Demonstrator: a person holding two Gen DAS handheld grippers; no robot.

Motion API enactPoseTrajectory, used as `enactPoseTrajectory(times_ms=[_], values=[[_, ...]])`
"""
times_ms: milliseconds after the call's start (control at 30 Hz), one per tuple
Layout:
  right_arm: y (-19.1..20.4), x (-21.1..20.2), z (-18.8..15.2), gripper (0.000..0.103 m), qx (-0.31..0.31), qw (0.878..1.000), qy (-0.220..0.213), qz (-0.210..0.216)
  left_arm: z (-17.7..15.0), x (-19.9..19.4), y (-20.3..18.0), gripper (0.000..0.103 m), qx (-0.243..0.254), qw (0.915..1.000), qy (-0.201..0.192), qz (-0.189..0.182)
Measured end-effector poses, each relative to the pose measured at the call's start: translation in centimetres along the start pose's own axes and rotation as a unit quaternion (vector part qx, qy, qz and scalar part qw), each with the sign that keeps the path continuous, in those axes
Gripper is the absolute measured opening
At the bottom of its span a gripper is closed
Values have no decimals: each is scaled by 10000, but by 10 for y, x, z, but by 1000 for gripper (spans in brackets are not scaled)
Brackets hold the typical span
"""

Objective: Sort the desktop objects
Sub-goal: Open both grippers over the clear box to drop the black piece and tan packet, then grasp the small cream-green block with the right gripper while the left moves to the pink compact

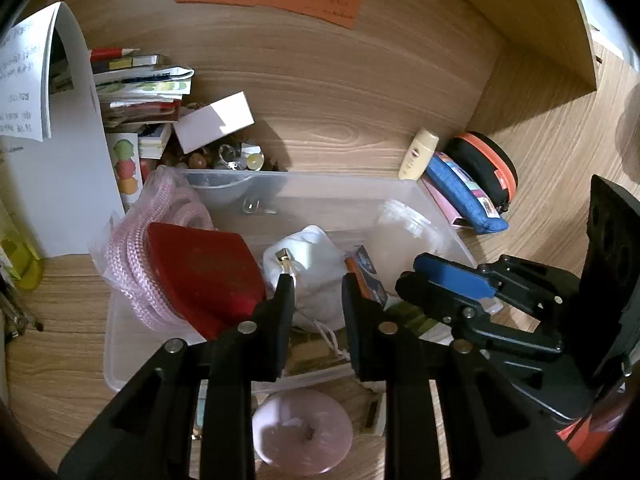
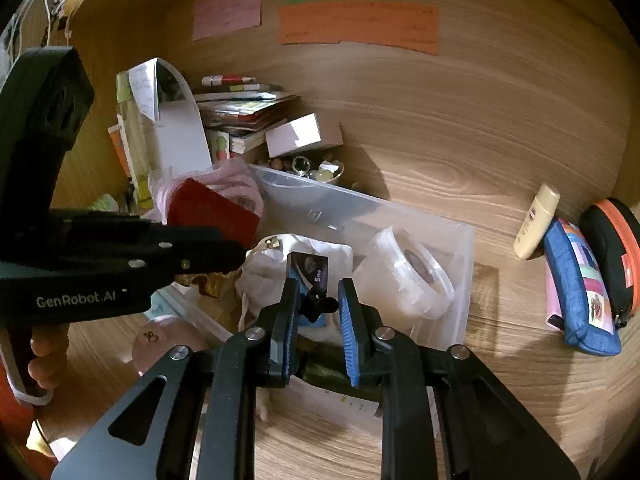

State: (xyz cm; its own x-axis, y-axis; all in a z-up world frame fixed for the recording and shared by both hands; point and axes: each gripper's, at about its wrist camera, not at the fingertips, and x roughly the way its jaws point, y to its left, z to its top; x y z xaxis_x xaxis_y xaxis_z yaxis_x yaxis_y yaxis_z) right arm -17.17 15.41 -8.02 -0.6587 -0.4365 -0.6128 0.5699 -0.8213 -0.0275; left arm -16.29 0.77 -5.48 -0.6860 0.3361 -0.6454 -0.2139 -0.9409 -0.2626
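Clutter fills the clear plastic bin (image 1: 340,188) on the wooden tabletop (image 2: 480,380) — a red case (image 1: 204,272), pink rope (image 1: 132,264), a white cloth pouch (image 1: 312,264) and a clear tub (image 2: 404,272). Left gripper (image 1: 316,280) hangs over the pouch, fingers parted, grasping nothing. Right gripper (image 2: 320,292) hovers at a small dark packet (image 2: 310,270) — fingers spread, a black clip between them. Blue pencil case (image 2: 580,292) lies outside, well apart
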Motion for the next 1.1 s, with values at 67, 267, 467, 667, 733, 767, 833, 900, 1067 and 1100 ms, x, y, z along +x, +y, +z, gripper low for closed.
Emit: enactPoseTrajectory(times_ms=[67,267,467,667,733,767,833,900,1067,1100], values=[[0,0,0,18,-26,10000,13,-34,0,-2,0,23,2,10000,-28,12],[1,-3,0,30,-81,9999,-74,-88,1,-12,-5,36,57,9998,-162,88],[6,-14,2,45,-211,9988,-361,-257,2,-28,-11,44,126,9991,-361,171],[10,-25,4,53,-267,9975,-528,-390,-3,-45,-15,55,114,9982,-548,227],[13,-30,4,59,-295,9970,-583,-425,-6,-49,-16,55,111,9980,-575,242],[15,-33,4,64,-316,9966,-613,-459,-8,-51,-16,56,114,9979,-586,253],[19,-39,3,71,-381,9952,-695,-572,-11,-56,-16,61,117,9974,-637,317],[22,-45,2,82,-428,9941,-761,-652,-14,-62,-15,65,122,9967,-705,376],[30,-54,-3,90,-485,9924,-808,-792,-24,-77,-9,76,40,9953,-826,512],[30,-55,-4,91,-479,9925,-791,-799,-26,-79,-7,78,38,9950,-818,576]])
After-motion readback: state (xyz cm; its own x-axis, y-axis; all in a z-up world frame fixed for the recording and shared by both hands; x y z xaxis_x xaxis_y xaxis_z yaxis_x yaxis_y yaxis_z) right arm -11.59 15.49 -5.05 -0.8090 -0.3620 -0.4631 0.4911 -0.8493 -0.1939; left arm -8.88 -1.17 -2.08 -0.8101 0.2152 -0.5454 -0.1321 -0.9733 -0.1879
